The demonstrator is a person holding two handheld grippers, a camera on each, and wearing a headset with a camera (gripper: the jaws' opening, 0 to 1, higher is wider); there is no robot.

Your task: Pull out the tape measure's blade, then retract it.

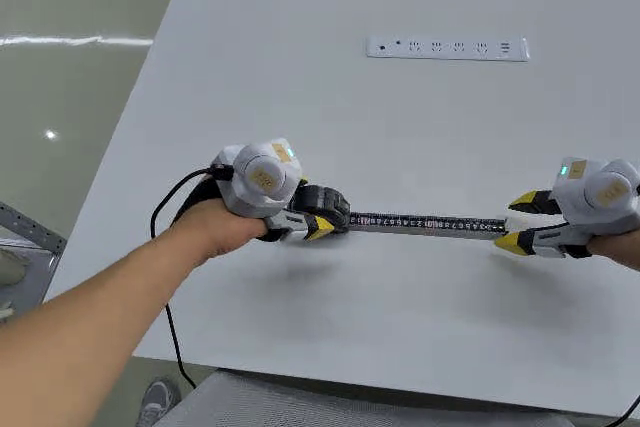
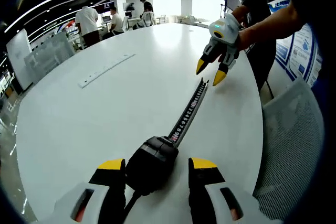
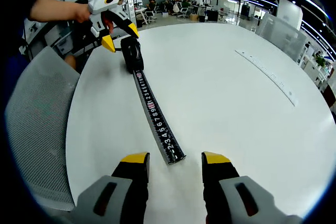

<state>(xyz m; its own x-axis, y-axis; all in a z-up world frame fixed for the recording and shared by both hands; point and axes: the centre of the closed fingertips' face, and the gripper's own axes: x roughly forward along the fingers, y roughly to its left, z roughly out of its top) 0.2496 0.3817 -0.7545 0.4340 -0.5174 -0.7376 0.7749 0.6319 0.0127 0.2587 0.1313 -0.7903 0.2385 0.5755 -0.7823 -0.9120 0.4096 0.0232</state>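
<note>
With the blade (image 1: 425, 222) stretched across the lower middle of the frame, its tip free before the right gripper (image 3: 175, 157), whose jaws are spread and empty, the left gripper (image 2: 157, 163) should steady the black case (image 1: 322, 209) it straddles on the table (image 1: 400, 127) (clamped or not, I cannot tell) so the blade returns slowly.

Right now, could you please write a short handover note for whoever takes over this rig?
Left gripper: jaws sit round the tape measure case; I cannot tell whether they clamp it.
Right gripper: open; the blade ends between its jaw tips, ungripped.
The blade lies extended flat on the white table, running from the case towards the right gripper.
Done: blade pulled out.
Left: retract it into the case.
</note>
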